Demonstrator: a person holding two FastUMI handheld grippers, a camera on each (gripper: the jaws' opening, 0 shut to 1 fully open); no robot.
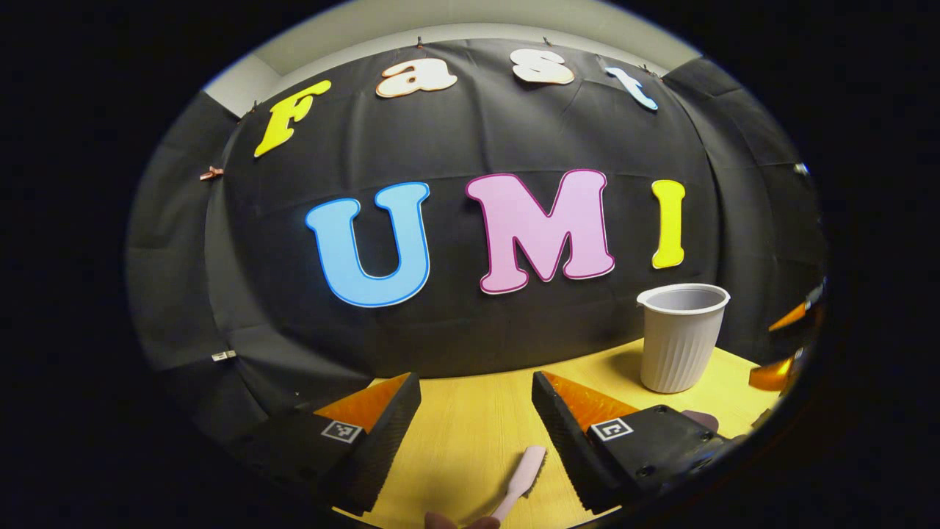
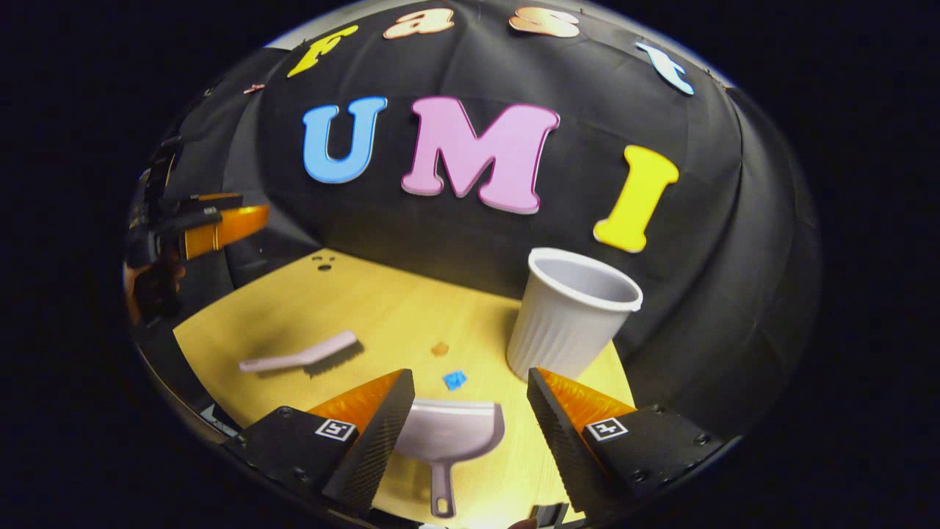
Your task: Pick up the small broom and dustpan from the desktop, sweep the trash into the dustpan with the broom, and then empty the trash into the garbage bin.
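Right gripper view: right gripper (image 2: pixel 465 419) open over dustpan (image 2: pixel 449 435) near desktop (image 2: pixel 382 308) front edge; light, stiff plastic, grab its thin handle.

Recording booth: black cloth wall (image 1: pixel 470 330), wooden desktop (image 2: pixel 382 308)

Pale yellow wood-grain desktop (image 2: pixel 352 308), pale pink broom (image 2: pixel 301 358) with dark bristles at nine o'clock of a light grey dustpan (image 2: pixel 449 433), white ribbed bin (image 2: pixel 569 312) at one o'clock, small blue scrap (image 2: pixel 454 379), small orange scrap (image 2: pixel 440 348).
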